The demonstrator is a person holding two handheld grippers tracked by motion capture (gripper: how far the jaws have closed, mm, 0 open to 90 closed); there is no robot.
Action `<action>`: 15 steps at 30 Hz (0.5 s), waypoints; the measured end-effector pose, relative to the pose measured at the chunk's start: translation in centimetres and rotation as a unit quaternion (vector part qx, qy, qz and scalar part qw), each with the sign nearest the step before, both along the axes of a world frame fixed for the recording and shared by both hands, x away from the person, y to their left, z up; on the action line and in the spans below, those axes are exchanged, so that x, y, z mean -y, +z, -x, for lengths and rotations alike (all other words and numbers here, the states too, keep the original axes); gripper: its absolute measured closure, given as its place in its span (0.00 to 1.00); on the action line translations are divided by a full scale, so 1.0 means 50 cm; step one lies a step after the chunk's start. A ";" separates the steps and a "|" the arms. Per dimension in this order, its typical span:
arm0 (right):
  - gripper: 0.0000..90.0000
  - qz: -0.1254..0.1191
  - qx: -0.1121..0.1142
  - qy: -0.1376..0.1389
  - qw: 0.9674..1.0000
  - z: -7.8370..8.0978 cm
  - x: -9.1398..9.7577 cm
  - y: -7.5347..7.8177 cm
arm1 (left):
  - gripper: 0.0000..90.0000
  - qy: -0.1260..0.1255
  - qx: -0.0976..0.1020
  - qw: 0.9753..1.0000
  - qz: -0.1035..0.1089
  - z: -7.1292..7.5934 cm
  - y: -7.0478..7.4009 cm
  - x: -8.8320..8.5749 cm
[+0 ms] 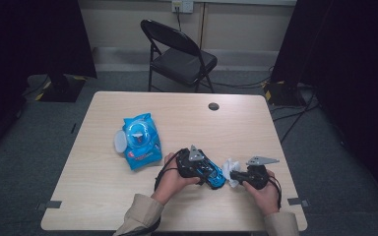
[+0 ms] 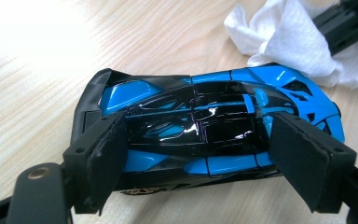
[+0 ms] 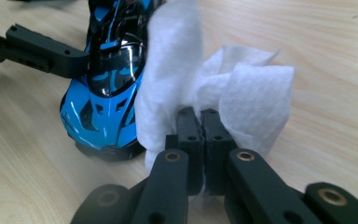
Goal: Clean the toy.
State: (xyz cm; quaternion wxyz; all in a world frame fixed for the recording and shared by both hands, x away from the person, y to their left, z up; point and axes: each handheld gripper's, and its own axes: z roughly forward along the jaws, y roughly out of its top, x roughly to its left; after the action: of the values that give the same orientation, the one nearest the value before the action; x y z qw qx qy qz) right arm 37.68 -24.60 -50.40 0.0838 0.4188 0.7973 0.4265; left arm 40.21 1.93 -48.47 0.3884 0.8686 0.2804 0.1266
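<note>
Toy car (image 2: 205,135) on the table (image 1: 103,196), near the front edge, right of centre. It is clamped across its body by the left gripper (image 2: 200,158), one pad on each flank, wheels down on the wood. A white wipe (image 3: 205,88) is pinched in the right gripper (image 3: 203,140), jaws closed tight on a fold of it; the loose part is pressed against the car's nose and side. A blue wipe pack (image 1: 140,140) lies well apart to the left, flap open.

Handling, as judged: the car is a light, hard plastic shell, glossy and likely slippery under the pads. A grip across the mid-body, where the sides run nearly parallel, is judged safest; the thin rear wing and nose fins look breakable and are best avoided. Rolling on its wheels is to be expected if the clamp is eased. The wipe is soft, limp, probably damp; it is best held by a bunched fold so that a free flap can be dragged over the bodywork.
</note>
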 end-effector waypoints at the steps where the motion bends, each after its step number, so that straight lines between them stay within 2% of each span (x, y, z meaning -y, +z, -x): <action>1: 0.98 -0.006 0.003 -0.005 1.000 0.000 0.005 0.002 | 0.22 0.000 0.000 1.000 0.000 0.000 0.000 0.000; 4: 0.98 -0.027 0.011 -0.021 0.999 -0.002 0.017 0.013 | 0.22 0.000 0.001 1.000 0.002 0.000 -0.001 0.000; 6: 0.99 -0.030 0.019 -0.026 0.999 -0.006 0.020 0.022 | 0.22 0.001 0.000 1.000 -0.001 0.000 0.000 0.000; 12: 0.99 -0.034 0.041 -0.032 0.998 -0.037 0.004 0.058 | 0.22 -0.001 0.001 1.000 0.001 0.000 0.000 -0.001; 15: 0.99 -0.049 0.046 -0.037 0.997 -0.062 -0.011 0.071 | 0.22 0.000 -0.001 1.000 0.000 0.000 0.000 0.000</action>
State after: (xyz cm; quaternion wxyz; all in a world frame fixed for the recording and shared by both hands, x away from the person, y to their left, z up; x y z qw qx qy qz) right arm 40.76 -24.06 -46.86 0.1157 0.4313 0.7547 0.4806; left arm 40.21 1.95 -48.48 0.3883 0.8687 0.2807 0.1259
